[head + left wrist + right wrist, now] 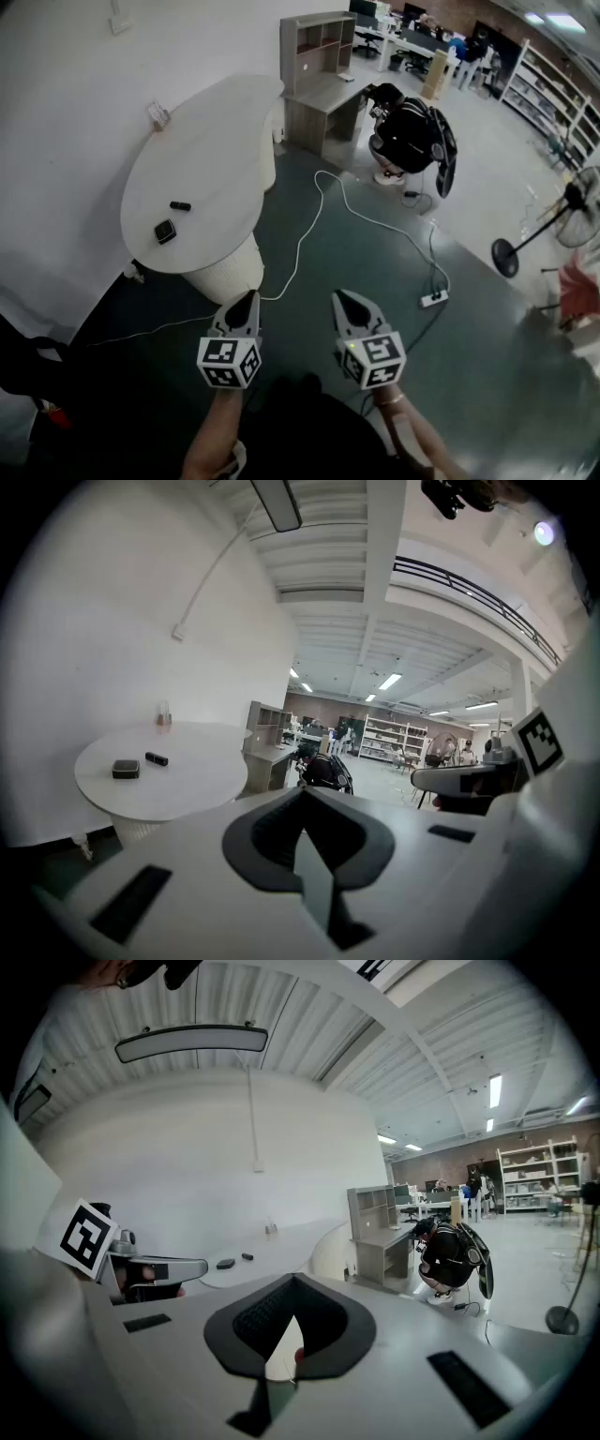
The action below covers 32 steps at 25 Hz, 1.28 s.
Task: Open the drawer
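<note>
My left gripper [248, 298] and right gripper [340, 298] hang side by side in the air over the dark floor, both with jaws together and nothing held. In the left gripper view the left gripper [302, 794] points across the room; the right gripper [293, 1281] does the same in its own view. A grey desk with a shelf unit on top [323, 103] stands far ahead against the wall, and the desk [267, 757] [380, 1232] also shows in both gripper views. No drawer front can be made out at this distance.
A white rounded table [202, 178] with two small black objects [165, 231] stands ahead on the left. A person in black [408, 136] crouches by the desk. A white cable [309, 225] and power strip [433, 299] lie on the floor. A standing fan [562, 220] is at right.
</note>
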### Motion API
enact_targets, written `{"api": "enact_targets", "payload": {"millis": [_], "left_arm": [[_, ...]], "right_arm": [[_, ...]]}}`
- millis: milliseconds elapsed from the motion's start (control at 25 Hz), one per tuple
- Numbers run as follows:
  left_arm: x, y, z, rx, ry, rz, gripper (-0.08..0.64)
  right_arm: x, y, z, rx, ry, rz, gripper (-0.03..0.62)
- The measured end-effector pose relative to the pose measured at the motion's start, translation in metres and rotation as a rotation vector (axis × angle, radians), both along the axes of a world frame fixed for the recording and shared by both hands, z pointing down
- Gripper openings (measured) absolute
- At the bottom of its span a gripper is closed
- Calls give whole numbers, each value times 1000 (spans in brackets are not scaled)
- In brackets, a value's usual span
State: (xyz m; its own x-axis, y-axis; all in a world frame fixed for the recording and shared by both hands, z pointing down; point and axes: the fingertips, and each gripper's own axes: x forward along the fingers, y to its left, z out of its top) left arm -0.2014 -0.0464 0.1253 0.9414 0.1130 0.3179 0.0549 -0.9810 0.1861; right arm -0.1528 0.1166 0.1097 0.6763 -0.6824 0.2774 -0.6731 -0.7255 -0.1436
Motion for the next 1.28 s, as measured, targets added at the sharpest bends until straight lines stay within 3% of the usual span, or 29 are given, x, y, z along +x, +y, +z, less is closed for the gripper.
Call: {"api": "enact_targets", "payload": {"millis": [760,1280], "left_arm": [[2,7,17,-34,-32,-24,3],[29,22,27,7,-61,-57,3]], "right_arm": [[4,3,14,-9,-32,-40,3],[31,30,23,16,-56,-13,3]]}}
